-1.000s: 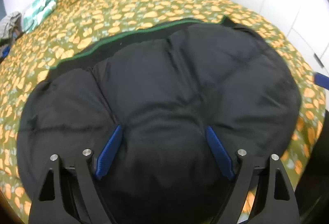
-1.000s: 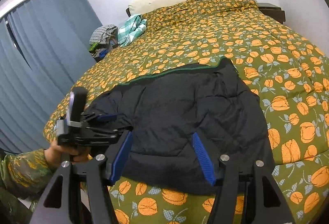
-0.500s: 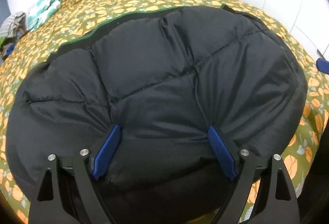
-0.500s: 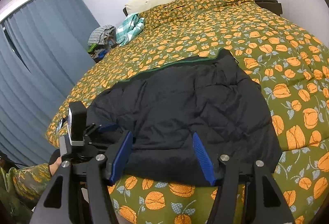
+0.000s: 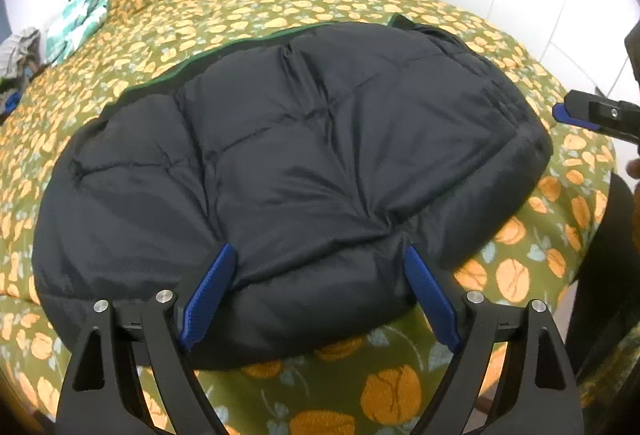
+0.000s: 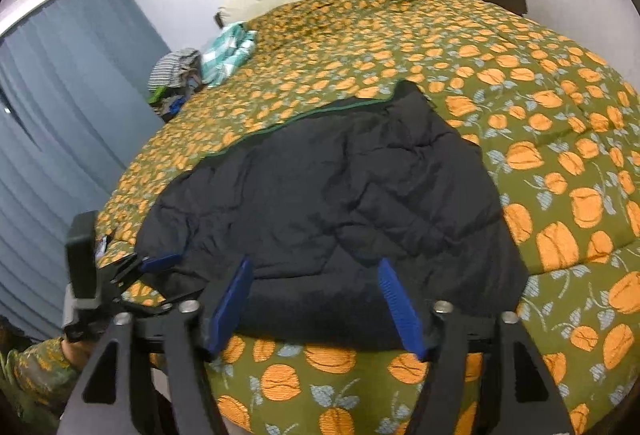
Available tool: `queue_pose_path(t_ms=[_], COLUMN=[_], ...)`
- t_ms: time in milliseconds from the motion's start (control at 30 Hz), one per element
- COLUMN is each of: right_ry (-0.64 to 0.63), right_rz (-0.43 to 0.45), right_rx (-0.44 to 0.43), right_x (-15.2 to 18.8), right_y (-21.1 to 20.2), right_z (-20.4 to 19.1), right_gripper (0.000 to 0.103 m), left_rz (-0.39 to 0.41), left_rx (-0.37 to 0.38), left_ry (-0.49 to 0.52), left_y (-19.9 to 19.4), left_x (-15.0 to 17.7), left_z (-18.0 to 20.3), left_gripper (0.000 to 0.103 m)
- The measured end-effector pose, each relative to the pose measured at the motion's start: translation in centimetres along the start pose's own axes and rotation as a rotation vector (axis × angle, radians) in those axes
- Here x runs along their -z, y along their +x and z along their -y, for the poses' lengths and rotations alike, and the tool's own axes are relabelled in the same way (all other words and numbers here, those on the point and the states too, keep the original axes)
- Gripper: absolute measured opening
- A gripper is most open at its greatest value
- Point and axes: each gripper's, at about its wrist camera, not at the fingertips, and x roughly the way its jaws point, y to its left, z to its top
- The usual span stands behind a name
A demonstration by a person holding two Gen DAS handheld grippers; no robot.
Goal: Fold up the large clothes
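Both tongs angled down over near bed (image 6: 560, 163) edge, left tongs (image 5: 320, 289) spread, right tongs (image 6: 314, 301) spread, just been widening, nothing gripped; puffy black quilted jacket (image 5: 304, 171) flat, frame centre.

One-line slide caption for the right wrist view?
Right gripper, jaws just opened wider, hovers open over black puffer jacket on floral bedspread.

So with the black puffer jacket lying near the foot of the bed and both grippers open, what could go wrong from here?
1. The black puffer jacket is thick and slick-looking; the left gripper may pinch only its top layer, so the fold could slide apart.
2. Its near hem lies close to the edge of the floral bedspread, so a pull toward the person might drag it off.
3. The right gripper, whose jaws have just been opening, may grab bedspread too.
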Motion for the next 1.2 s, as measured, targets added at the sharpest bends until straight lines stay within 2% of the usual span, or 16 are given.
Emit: queue_pose_path(t_ms=[167, 300, 400, 500, 667, 800, 967, 1033, 1067, 1100, 1133, 1200], right_ry=[0.076, 0.193, 0.286, 0.393, 0.533, 0.559, 0.635, 0.653, 0.657, 0.656, 0.645, 0.604], right_rz=[0.019, 0.032, 0.021, -0.009, -0.011, -0.010, -0.030, 0.000, 0.019, 0.037, 0.043, 0.036], right_rx=[0.086, 0.123, 0.125, 0.072, -0.032, -0.034, -0.043, -0.078, -0.090, -0.112, -0.128, -0.129], right_x=[0.0, 0.3, 1.1, 2.1, 2.9, 2.8, 3.2, 3.1, 3.0, 2.8, 2.4, 1.3], right_y=[-0.9, -1.6, -1.6, -0.9, 1.1, 3.0, 5.6, 6.5, 6.8, 7.2, 7.7, 8.0], right_z=[2.6, 5.3, 7.2, 9.0, 10.7, 11.0, 11.8, 11.7, 11.6, 11.4, 11.1, 10.3], right_gripper=[0.080, 0.080, 0.080, 0.081, 0.085, 0.096, 0.098, 0.098, 0.097, 0.089, 0.061, 0.030], left_rz=[0.040, 0.070, 0.061, 0.061, 0.033, 0.012, 0.001, -0.005, -0.008, -0.012, -0.013, -0.016], left_rx=[0.012, 0.011, -0.003, -0.012, -0.025, -0.036, -0.036, -0.036, -0.036, -0.035, -0.033, -0.033], left_ry=[-0.067, -0.195, -0.230, -0.199, -0.145, -0.137, -0.120, -0.111, -0.108, -0.105, -0.104, -0.105], left_y=[-1.7, -2.0, -1.4, -0.6, 1.4, 2.6, 3.1, 3.3, 3.4, 3.6, 3.6, 3.6], left_x=[-0.4, -1.3, -1.9, -2.2, -2.0, -1.8, -1.7, -1.6, -1.7, -1.7, -1.6, -1.5], left_z=[-1.5, -4.3, -5.4, -4.9, -3.6, -3.5, -3.4, -3.3, -3.3, -3.3, -3.3, -3.3], left_gripper=[0.088, 0.089, 0.089, 0.089, 0.089, 0.089, 0.090, 0.090, 0.090, 0.091, 0.091, 0.091])
